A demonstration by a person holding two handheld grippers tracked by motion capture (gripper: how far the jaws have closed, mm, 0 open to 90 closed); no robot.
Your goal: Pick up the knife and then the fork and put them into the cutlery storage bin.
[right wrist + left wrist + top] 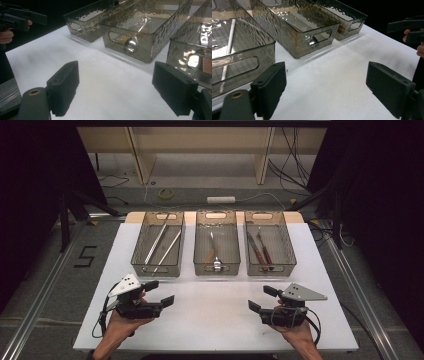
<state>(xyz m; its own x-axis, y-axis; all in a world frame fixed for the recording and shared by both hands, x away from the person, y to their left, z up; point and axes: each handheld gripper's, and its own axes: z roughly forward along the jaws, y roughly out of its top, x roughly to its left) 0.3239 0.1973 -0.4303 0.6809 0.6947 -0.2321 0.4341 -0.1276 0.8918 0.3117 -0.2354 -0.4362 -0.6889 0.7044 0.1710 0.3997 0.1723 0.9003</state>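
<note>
On the white table [215,315] three smoky transparent bins stand in one row, near each other but not touching, along the far side. The left bin [158,245] holds two long thin metal tools [162,245] that lie lengthwise, one of them leaning toward the other at the near end. The right bin [269,245] holds two tools with brown handles [260,251], side by side. Behind the table, on the floor, there are a white power strip [221,199], a roll of yellow tape [166,193] and some cables. Between the grippers and the bins only bare white surface lies, so nothing blocks the way. The middle bin [216,245] is the nearest to both grippers; it has hammered, wavy walls and a handle slot in its near end, and inside it lies a metal utensil [214,252] with a brownish part in the middle and its rounded shiny end against the near wall, seen through the slot in the right gripper view [130,45]. The left gripper [160,294] is held low over the near left part of the table, its jaws wide apart and grasping nothing, pointing toward the centre. The right gripper [262,299] is at the near right part, well apart from the left one, also spread wide and holding nothing, pointing inward.
</note>
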